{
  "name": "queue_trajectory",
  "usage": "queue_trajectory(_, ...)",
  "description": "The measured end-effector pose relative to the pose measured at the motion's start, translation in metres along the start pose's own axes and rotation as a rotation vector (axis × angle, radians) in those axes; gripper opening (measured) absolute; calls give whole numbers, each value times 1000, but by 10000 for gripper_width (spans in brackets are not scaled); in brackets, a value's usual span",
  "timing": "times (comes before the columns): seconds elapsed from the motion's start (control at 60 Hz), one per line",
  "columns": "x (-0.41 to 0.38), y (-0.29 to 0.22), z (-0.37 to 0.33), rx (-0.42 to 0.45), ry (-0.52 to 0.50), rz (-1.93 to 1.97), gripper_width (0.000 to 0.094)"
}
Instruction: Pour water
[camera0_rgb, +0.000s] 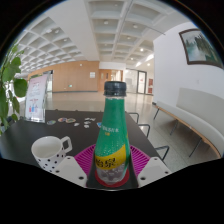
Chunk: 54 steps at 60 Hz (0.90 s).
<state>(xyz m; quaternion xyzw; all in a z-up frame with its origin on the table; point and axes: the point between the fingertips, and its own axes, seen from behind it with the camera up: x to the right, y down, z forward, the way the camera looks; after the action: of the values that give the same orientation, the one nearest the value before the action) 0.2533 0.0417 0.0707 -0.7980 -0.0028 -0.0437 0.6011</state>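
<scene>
gripper view: gripper (112, 172) fingers pinch bottle (112, 140), a pad (85, 156) pressed on each side of its label. bottle upright, green cap on, at 6 o'clock. cup (50, 150) on table (25, 138), at 8 o'clock, just beside bottle.

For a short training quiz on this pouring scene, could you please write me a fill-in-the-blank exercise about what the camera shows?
1. The green bottle stands upright between the fingers of the hand-held gripper, and its cap is ____ in colour.
2. The bottle's cap is still ____ the bottle.
3. Beside the bottle, on the dark table, stands a white ____ with dots.
4. Beyond the cup, at the table's far side, stands a leafy ____.

Missing words: green; on; cup; plant
</scene>
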Motion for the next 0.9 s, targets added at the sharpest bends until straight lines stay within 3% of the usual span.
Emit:
queue_trajectory(0.083, 4, 4, -3, -51, 26, -5, 672)
queue_trajectory(0.133, 1, 5, -11, -74, 29, -6, 874)
queue_trajectory(0.183, -1, 4, -20, -92, 33, -14, 821)
queue_trajectory(0.233, -1, -1, -35, -98, 47, -32, 861)
queue_trajectory(0.4, -5, -21, -112, -112, 113, -42, 853)
queue_trajectory(0.9, -31, -35, -363, -102, 120, 51, 853)
